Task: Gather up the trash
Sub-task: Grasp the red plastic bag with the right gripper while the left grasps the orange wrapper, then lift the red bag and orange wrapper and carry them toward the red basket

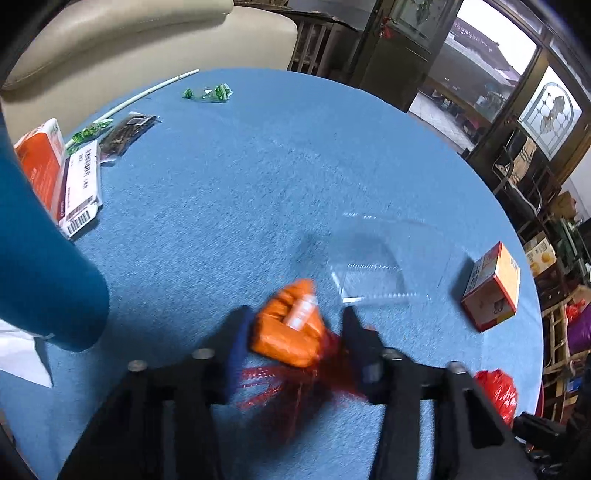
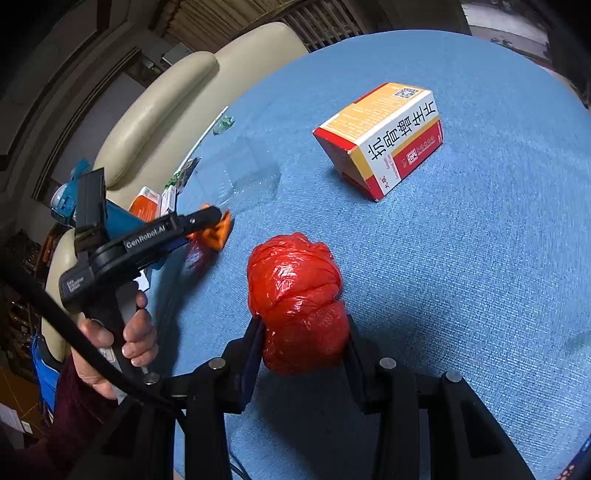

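Observation:
My left gripper (image 1: 295,317) is shut on a crumpled orange packet (image 1: 290,332) with a white label, over the blue table; red plastic film (image 1: 280,384) trails beneath it. The right wrist view shows that gripper (image 2: 218,218) from the side, held by a hand, with the orange packet (image 2: 214,232) at its tip. My right gripper (image 2: 303,328) is shut on a bundled red plastic bag (image 2: 297,295), which also shows in the left wrist view (image 1: 496,391).
On the blue round table (image 1: 229,192) lie an orange and white medicine box (image 2: 384,136), a clear plastic container (image 1: 373,266), green wrappers (image 1: 208,92), a dark packet (image 1: 127,133), flat boxes (image 1: 70,177) and a white stick (image 1: 144,96). A cream chair (image 1: 147,33) stands behind.

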{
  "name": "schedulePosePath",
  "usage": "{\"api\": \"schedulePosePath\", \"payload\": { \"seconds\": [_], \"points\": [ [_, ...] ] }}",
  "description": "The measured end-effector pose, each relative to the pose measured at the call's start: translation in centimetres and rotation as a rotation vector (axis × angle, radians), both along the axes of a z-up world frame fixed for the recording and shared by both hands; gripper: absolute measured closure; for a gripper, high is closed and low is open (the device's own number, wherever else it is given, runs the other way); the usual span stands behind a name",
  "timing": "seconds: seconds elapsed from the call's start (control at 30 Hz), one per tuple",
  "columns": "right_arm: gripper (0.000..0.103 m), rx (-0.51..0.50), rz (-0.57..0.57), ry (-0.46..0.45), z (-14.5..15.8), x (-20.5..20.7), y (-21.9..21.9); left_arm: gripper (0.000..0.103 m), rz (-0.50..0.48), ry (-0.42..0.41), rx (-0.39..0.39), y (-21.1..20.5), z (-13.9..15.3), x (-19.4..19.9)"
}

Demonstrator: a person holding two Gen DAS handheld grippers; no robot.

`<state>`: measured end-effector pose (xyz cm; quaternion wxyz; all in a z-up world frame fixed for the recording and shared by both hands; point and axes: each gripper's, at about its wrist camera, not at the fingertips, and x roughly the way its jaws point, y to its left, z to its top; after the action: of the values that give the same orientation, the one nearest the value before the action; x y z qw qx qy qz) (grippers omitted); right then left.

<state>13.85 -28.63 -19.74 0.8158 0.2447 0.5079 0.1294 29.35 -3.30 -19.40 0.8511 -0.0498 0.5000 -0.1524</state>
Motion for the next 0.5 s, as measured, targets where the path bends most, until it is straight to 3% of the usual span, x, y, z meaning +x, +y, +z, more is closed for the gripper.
{"api": "schedulePosePath", "payload": {
  "seconds": [0.23,0.5],
  "points": [
    [0.06,-0.008,-0.003,0.008,0.2,-0.3,0.3,0.059,-0.026,0.013,-0.017,0.9,0.1,-2.0],
    [0.06,-0.015,0.008,-0.009,0.9,-0.9,0.7,0.06,-0.094,0.025,-0.035,0.4,1.0,-6.8]
  ]
}}
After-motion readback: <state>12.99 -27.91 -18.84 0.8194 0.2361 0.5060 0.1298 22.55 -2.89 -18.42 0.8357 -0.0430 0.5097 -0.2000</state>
